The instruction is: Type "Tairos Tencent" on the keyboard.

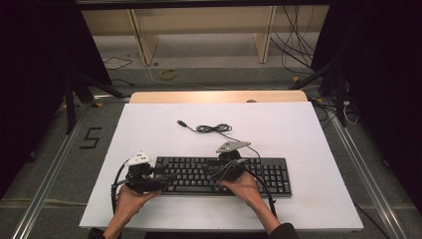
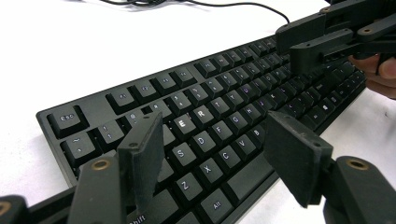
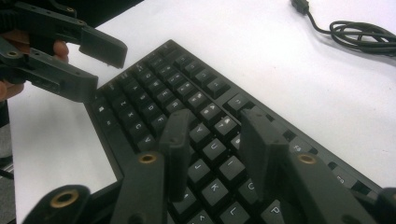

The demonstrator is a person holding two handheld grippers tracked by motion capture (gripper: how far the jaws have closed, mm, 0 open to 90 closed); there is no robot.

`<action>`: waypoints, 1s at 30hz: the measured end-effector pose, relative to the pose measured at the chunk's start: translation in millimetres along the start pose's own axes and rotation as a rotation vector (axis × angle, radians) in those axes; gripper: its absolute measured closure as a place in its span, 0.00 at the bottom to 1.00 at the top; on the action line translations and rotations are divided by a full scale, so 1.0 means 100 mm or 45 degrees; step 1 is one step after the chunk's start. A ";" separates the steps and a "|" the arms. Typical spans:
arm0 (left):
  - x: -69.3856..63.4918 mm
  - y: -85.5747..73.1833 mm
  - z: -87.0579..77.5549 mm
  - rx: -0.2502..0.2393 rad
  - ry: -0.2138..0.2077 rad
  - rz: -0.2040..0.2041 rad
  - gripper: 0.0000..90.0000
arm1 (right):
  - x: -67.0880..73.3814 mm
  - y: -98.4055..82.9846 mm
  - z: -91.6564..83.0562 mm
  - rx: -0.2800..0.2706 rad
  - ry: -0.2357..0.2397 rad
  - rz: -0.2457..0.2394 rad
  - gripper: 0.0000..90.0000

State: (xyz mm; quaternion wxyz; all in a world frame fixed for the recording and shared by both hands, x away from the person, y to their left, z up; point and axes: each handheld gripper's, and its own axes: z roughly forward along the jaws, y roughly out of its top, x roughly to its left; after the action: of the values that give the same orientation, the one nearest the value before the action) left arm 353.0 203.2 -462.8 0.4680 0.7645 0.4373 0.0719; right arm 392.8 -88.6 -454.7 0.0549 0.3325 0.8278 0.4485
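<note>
Hovering over a black keyboard (image 1: 224,174), both grippers are held above the keys.

The keyboard is laid on the white table (image 1: 149,129), near the front edge, its cable (image 1: 214,128) coiled farther back. The left gripper (image 2: 219,154) is poised over the left end, jaws spread wide, nothing between them. The right gripper (image 3: 212,149) is held over the middle keys, jaws partly open, empty too. Key pressing or a grasp of the board is judged to be in hand; next, a careful lowering onto the chosen spot is called for. Esc, E, R, S, D, Z, X, Alt and Shift can be read.
</note>
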 end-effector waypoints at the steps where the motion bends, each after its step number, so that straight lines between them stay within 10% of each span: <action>1: 0.00 0.00 0.00 0.000 -0.002 -0.001 0.41 | 0.00 0.00 0.00 0.001 -0.002 -0.001 0.72; 30: 0.00 -0.02 -0.02 -0.009 -0.016 0.007 0.36 | 0.00 -0.04 0.11 0.074 -0.033 -0.018 0.95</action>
State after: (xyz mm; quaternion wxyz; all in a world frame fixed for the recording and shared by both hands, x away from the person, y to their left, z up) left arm 350.6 205.1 -463.2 0.4734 0.7644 0.4320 0.0699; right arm 394.9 -82.1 -464.9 0.0591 0.3339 0.8421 0.4195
